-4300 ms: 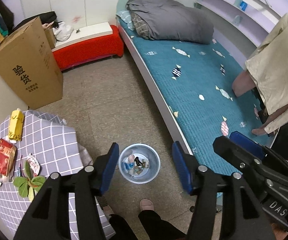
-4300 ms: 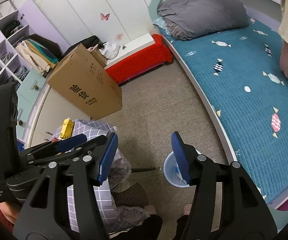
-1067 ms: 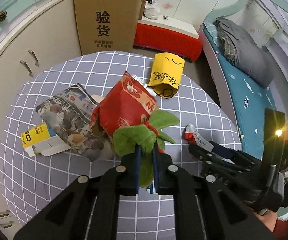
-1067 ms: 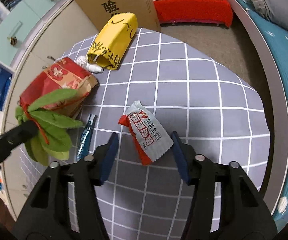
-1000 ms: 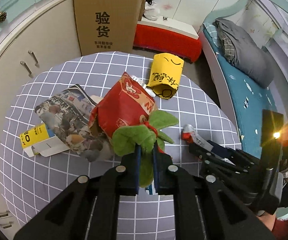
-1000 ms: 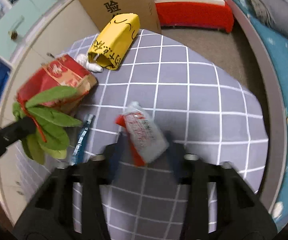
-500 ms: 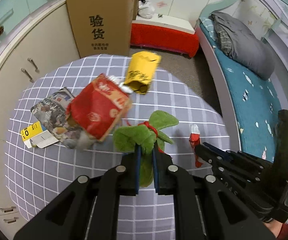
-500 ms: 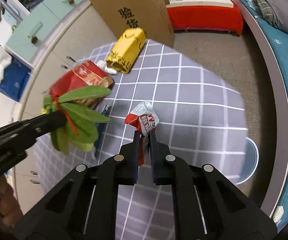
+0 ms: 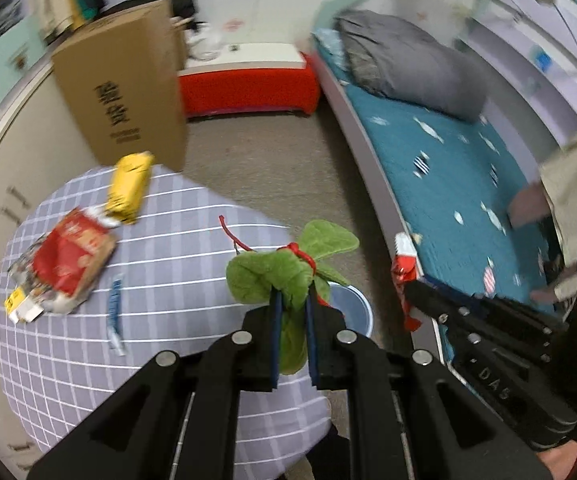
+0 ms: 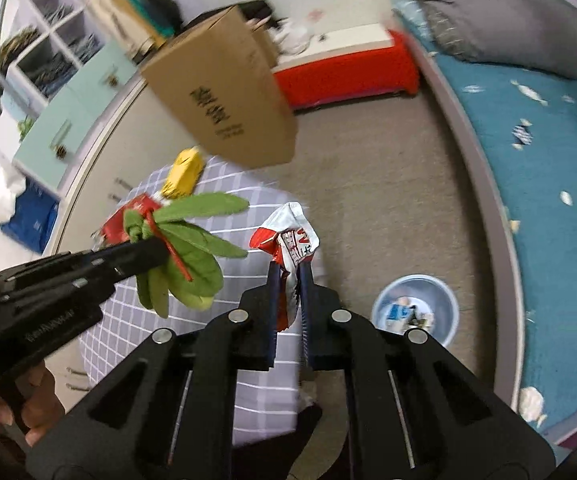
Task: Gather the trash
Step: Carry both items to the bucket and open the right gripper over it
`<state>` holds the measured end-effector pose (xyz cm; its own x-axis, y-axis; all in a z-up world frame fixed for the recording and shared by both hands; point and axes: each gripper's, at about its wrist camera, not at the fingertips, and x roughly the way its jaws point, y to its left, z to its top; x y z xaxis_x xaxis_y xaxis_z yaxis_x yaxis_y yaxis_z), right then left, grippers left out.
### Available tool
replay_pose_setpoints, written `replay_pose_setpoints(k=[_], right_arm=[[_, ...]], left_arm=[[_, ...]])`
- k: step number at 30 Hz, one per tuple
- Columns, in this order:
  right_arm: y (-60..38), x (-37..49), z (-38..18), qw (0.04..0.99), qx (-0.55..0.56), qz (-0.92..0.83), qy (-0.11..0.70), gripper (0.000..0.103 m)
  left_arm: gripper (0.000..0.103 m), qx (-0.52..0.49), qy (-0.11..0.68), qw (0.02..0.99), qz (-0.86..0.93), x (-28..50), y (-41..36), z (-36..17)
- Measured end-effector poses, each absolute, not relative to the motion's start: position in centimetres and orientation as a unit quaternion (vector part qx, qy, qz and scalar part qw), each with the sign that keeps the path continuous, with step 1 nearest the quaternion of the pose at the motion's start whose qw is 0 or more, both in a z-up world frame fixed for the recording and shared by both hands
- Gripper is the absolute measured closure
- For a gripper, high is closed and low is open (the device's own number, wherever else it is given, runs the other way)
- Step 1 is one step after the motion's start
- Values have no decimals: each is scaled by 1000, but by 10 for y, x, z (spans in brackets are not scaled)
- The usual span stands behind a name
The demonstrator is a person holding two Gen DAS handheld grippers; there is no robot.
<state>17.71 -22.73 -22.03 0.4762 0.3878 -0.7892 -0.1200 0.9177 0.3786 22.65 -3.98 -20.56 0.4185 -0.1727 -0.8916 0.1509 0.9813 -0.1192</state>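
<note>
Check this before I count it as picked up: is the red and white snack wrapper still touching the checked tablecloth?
Apart. The right wrist view shows the right gripper shut on the snack wrapper, lifted clear above the checked tablecloth.

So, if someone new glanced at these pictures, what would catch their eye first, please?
Most likely the bunch of green leaves clamped in the left gripper above the checked table, and the red-and-white snack wrapper pinched in the right gripper. Next, the pale blue bin on the floor beside the teal bed.
</note>
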Motion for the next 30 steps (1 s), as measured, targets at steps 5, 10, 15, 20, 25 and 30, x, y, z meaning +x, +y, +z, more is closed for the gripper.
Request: replay_pose_setpoints(k=[5,10,15,20,25,30], right_arm=[[-288,162,-212,857,160,112,476,93],[-325,155,-208,861,176,96,467,93],[-348,157,-213,855,213,97,463,73],[-363,153,-209,860,217,84,455,46],[-367,150,-200,869,205,77,444,46],[-376,147,-196,871,209,69,440,46]], left_arm=[[93,14,529,838,-135,221,-99,-202],[93,30,529,834,-150,220,-139,-202],[93,40,534,832,-145,223,-156,-204],[93,43,545,824,-145,225,-166,-208],[92,51,546,823,-152,227,-178,-208],[92,61,543,822,-161,229,-191,-205]])
